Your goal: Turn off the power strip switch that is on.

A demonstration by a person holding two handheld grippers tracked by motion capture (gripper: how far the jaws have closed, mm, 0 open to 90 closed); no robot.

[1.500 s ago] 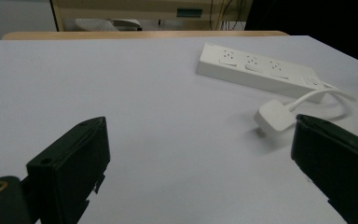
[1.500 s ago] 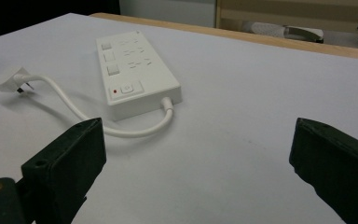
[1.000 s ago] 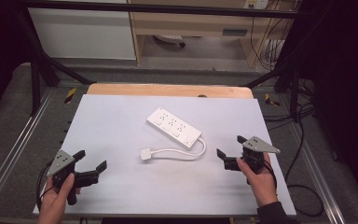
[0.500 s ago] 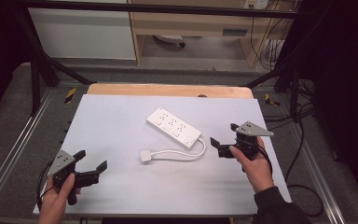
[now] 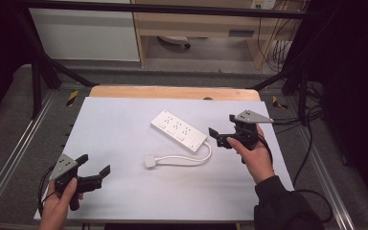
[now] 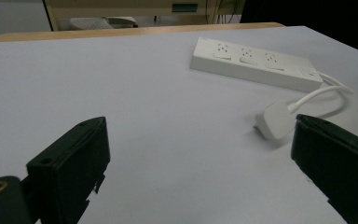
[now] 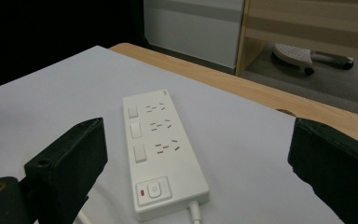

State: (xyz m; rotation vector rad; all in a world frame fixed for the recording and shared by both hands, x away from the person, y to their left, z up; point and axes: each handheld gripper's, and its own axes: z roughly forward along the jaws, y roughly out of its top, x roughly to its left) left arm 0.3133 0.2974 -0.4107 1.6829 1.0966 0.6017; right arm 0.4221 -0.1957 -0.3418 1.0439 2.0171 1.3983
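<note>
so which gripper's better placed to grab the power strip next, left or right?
Right, probably. The right gripper sits open just beside the power strip at its cord end, jaws facing it. The left gripper is open too, but apart at the table's near-left corner.

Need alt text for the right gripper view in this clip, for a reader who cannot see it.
A white power strip lies on a pale table just ahead of the open right gripper, whose two black jaws rise wide apart at the bottom corners. The strip has three sockets with rocker switches, and a power button at its near end, where its cord leaves.
</note>
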